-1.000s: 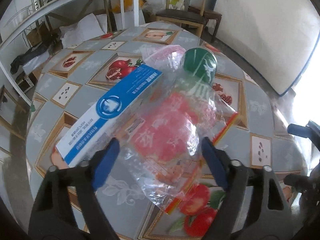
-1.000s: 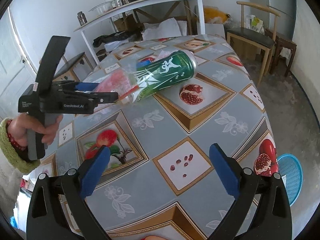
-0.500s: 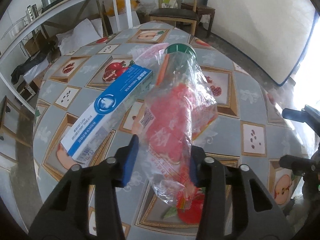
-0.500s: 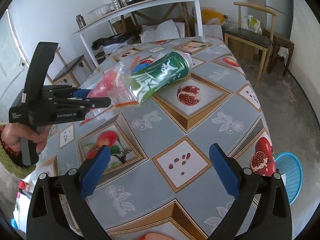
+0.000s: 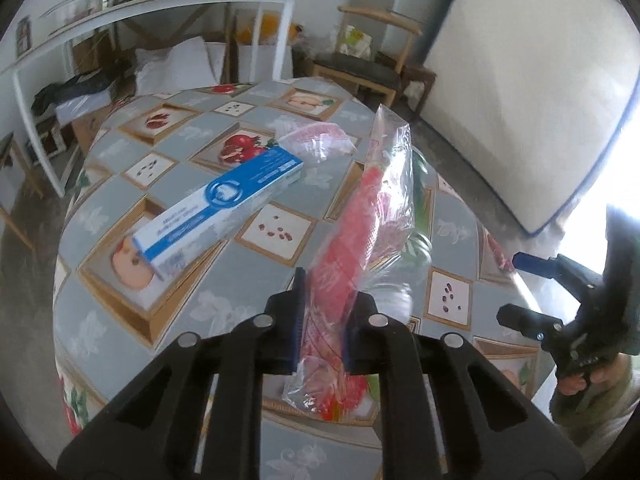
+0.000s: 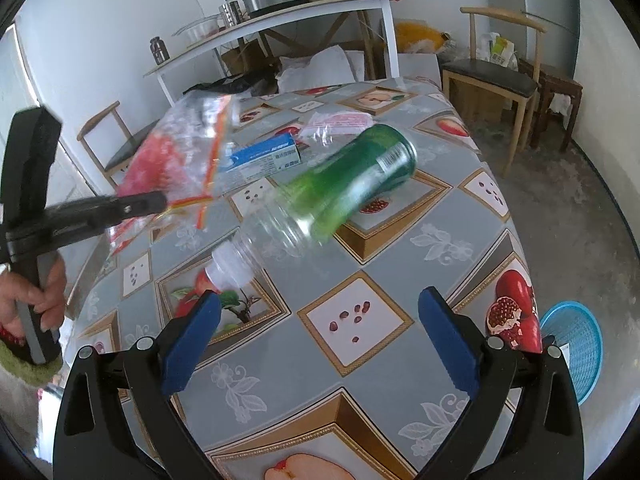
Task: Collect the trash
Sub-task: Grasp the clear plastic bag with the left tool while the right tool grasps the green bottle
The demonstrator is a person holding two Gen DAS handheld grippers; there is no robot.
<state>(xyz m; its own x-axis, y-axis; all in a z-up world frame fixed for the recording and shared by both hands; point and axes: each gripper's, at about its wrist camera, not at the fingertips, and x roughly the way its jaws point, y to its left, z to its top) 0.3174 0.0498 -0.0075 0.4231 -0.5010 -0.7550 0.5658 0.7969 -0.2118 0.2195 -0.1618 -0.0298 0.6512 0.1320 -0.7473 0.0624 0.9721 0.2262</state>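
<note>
Between the just-closed pads of the left tool (image 5: 322, 312): crumpled clear-and-red plastic bag (image 5: 352, 248), clamped and lifted off the bench (image 6: 400, 272); blue plastic basket (image 6: 576, 344) on the floor beside the open, empty right tool (image 6: 320, 336).

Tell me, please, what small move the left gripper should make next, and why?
Probably carry the bag toward the blue basket on the floor. The left gripper has just been closing and now pinches the bag, lifted off the table. The bottle lies on the table, and the right gripper is open and empty.
</note>
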